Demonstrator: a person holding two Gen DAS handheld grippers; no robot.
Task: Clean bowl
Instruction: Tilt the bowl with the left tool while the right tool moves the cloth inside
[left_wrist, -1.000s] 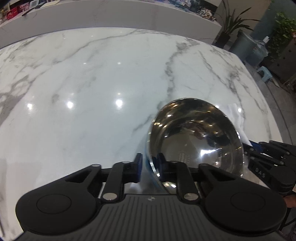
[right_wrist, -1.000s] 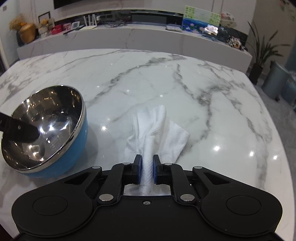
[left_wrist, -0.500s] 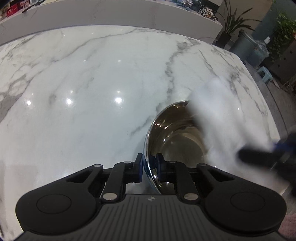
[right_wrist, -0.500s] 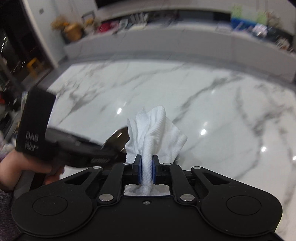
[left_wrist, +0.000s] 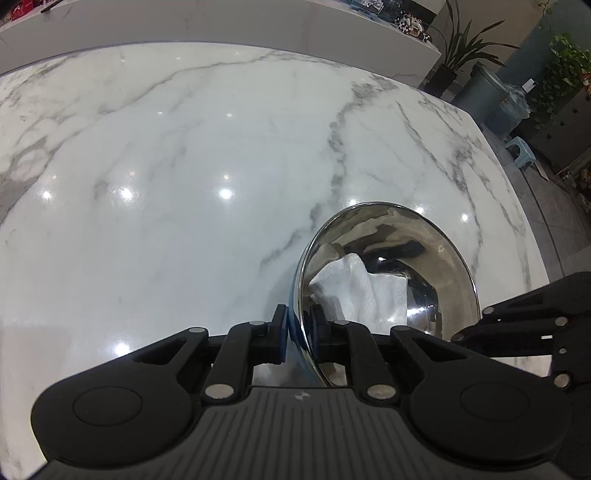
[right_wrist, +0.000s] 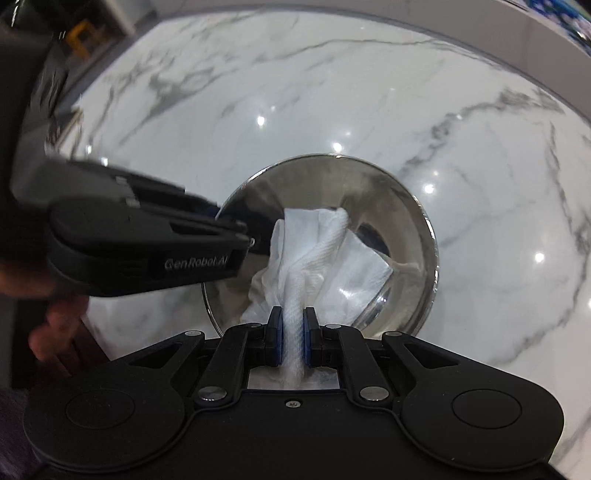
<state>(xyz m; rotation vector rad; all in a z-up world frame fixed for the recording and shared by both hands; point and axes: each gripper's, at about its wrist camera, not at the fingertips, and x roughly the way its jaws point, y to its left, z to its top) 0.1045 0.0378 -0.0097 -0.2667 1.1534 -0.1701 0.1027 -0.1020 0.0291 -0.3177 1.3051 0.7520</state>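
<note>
The steel bowl w/ blue outside sits on the white marble desk, near its front-right part in the left wrist view, and the left hand-held gripper is clamped on the bowl's near rim, one finger inside and one outside. The right hand-held gripper is pinched tight on a bunched white paper towel, which hangs down into the bowl & looks to touch the shiny inside wall. A person's hand shows blurred at left in the right wrist view, below the left gripper's body.
</note>
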